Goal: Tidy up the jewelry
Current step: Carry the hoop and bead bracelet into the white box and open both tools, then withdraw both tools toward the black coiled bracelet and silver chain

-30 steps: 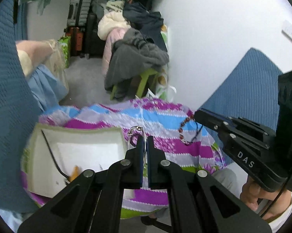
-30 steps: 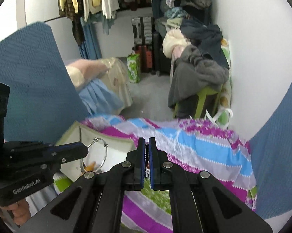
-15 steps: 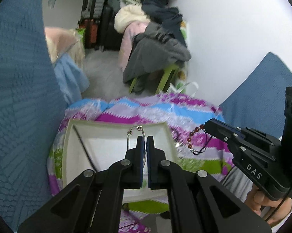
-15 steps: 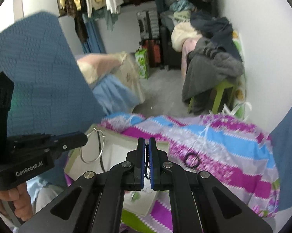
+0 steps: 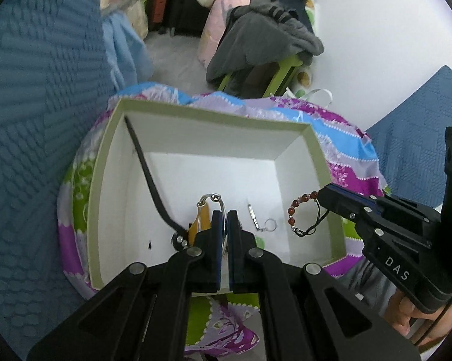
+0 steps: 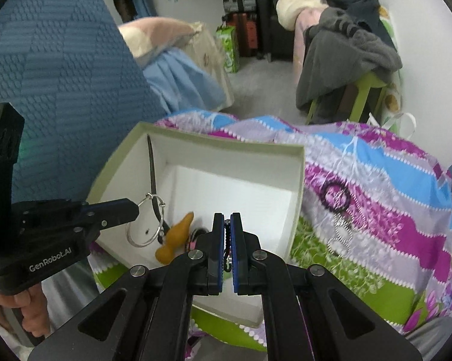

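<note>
A: While both grippers are held above the box, how are their jaws set?

B: The left gripper (image 5: 224, 219) is clenched on a silver hoop (image 5: 218, 207), whose ring is seen edge-on between the pads in the left wrist view and as a full circle (image 6: 146, 221) in the right wrist view. The right gripper (image 6: 227, 225) is clenched on the black cord of a beaded bracelet (image 5: 299, 210), whose reddish beads are seen hanging in a loop from the fingertips, over the right part of the box.

A: What is shown beneath them?

B: An open box (image 5: 202, 114) with a pale green rim and white interior is shown on a striped floral cloth (image 6: 376, 180). On its floor a black strap (image 5: 148, 174), an orange piece (image 6: 176, 237) and a small silver chain with a ring (image 5: 263, 219) are seen; the strap is leaned up into the far left corner.

A: And outside the box?

B: A dark beaded ring (image 6: 335, 197) and a silver chain (image 6: 341, 234) are laid on the cloth to the right, just apart from the wall of the box. A hand (image 6: 18, 303) is seen gripping the left handle.
</note>
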Available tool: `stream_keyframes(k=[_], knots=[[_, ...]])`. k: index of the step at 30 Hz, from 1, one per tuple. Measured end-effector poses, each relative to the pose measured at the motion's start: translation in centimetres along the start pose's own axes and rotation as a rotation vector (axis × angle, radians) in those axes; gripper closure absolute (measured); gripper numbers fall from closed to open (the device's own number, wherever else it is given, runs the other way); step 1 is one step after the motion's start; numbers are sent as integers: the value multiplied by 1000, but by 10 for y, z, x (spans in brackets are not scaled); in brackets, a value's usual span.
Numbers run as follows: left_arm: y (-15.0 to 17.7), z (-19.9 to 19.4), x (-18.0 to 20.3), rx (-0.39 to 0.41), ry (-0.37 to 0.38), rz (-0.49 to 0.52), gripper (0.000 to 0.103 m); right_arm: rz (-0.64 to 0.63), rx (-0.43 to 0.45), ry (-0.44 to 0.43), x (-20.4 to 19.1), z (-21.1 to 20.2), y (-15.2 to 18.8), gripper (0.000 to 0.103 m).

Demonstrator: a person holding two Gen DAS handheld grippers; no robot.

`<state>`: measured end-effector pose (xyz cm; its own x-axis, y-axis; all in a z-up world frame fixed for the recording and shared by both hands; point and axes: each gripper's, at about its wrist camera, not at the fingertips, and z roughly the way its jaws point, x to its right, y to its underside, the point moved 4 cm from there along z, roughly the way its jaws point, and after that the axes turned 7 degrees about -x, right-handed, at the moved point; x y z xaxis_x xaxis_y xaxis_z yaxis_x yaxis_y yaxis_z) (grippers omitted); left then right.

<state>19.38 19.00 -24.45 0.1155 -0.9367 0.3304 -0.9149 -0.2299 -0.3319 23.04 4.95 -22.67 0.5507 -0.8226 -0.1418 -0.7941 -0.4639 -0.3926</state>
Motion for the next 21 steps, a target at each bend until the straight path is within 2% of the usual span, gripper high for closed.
stream_keyframes(k=[3, 8, 10, 11, 12, 13, 14, 16, 21], knots=[[4, 6, -4, -19, 2, -16, 101, -4, -29, 8, -1, 9, 6, 101], [3, 5, 1, -23, -13, 0, 101, 24, -42, -34, 4, 9, 9, 99], [2, 2, 3, -22, -27, 2, 101, 25, -39, -48, 4, 5, 7, 95], [1, 1, 4, -22, -30, 0, 100, 25, -33, -57, 4, 1, 6, 90], [0, -1, 5, -19, -29, -4, 98, 21, -25, -64, 5, -4, 5, 82], [-1, -4, 7, -16, -31, -9, 89, 16, -16, -69, 5, -9, 4, 79], [-2, -10, 9, 0, -35, -14, 76, 7, -2, -79, 4, -17, 2, 77], [-4, -22, 12, 43, -41, -17, 65, -4, 24, -89, 5, -30, -1, 75], [-10, -55, 27, 118, -58, -20, 65, -27, 110, -101, 11, -72, -7, 67]])
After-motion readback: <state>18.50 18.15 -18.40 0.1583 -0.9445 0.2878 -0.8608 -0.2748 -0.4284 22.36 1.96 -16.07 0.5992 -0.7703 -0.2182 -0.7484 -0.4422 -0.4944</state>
